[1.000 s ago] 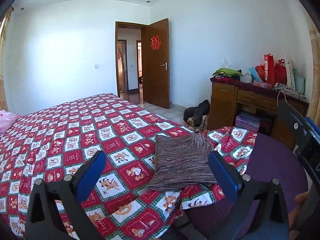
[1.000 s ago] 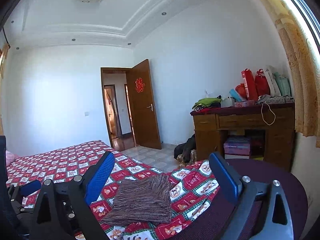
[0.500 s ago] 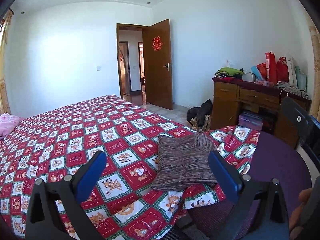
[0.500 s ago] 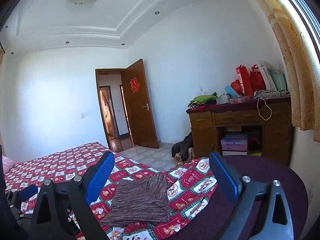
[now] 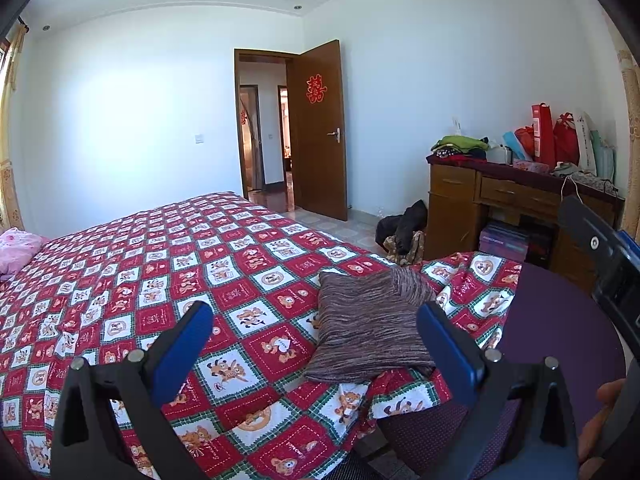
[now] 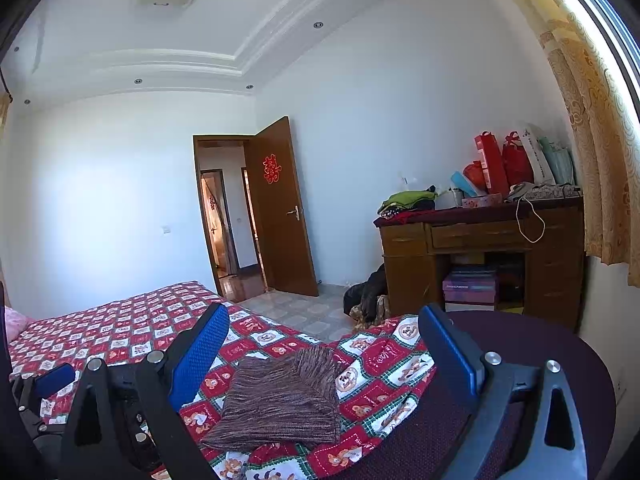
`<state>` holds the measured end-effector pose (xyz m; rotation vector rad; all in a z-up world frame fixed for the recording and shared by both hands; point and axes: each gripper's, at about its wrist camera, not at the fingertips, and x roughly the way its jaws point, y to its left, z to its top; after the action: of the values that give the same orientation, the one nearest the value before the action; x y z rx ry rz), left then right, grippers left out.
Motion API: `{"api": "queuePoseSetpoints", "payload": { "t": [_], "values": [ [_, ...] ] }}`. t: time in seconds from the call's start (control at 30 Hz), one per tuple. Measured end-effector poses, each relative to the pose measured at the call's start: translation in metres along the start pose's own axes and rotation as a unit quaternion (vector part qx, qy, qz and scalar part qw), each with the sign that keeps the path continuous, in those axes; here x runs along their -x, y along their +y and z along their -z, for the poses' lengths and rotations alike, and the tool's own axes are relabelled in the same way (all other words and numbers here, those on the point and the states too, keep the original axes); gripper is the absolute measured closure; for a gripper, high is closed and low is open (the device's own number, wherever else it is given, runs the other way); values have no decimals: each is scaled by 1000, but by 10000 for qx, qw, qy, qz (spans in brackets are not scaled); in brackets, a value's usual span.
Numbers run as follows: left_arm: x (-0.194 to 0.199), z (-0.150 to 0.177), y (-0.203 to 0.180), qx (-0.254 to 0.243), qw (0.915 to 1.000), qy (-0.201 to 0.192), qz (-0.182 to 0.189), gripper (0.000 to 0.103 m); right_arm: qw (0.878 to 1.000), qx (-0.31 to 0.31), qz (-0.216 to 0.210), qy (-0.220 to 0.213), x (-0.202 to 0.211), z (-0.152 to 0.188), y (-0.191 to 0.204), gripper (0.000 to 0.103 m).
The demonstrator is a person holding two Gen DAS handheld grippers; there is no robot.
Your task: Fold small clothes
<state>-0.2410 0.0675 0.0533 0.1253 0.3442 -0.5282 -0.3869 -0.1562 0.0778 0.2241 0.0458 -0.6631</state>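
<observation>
A brown striped knit garment [image 5: 370, 326] lies folded into a rectangle near the corner of the bed [image 5: 132, 264], which has a red patterned cover. The same garment [image 6: 282, 400] shows low in the right wrist view. My left gripper [image 5: 314, 342] hangs open above the bed, short of the garment, holding nothing. My right gripper [image 6: 322, 346] is open too, raised above and behind the cloth. The right gripper's body [image 5: 600, 256] shows at the right edge of the left wrist view, and the left gripper's body [image 6: 48, 392] at the lower left of the right wrist view.
A purple round chair back [image 5: 560, 344] stands at the bed's corner. A wooden desk [image 5: 500, 200] with bags and clothes is against the right wall, and dark clothes [image 5: 404, 228] lie on the floor. A pink cloth [image 5: 16, 248] lies far left. The door [image 5: 320, 132] is open.
Both grippers have tilted upward and drawn back a little, so more wall and ceiling show. The garment has not moved.
</observation>
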Motion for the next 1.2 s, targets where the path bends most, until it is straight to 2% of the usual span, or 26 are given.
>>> {"api": "queuePoseSetpoints", "payload": {
  "t": [1.2],
  "values": [
    [-1,0,0,-26,10000,10,-27,0,10000,25,-28,-36,-1,-1,-1,6]
  ]
}}
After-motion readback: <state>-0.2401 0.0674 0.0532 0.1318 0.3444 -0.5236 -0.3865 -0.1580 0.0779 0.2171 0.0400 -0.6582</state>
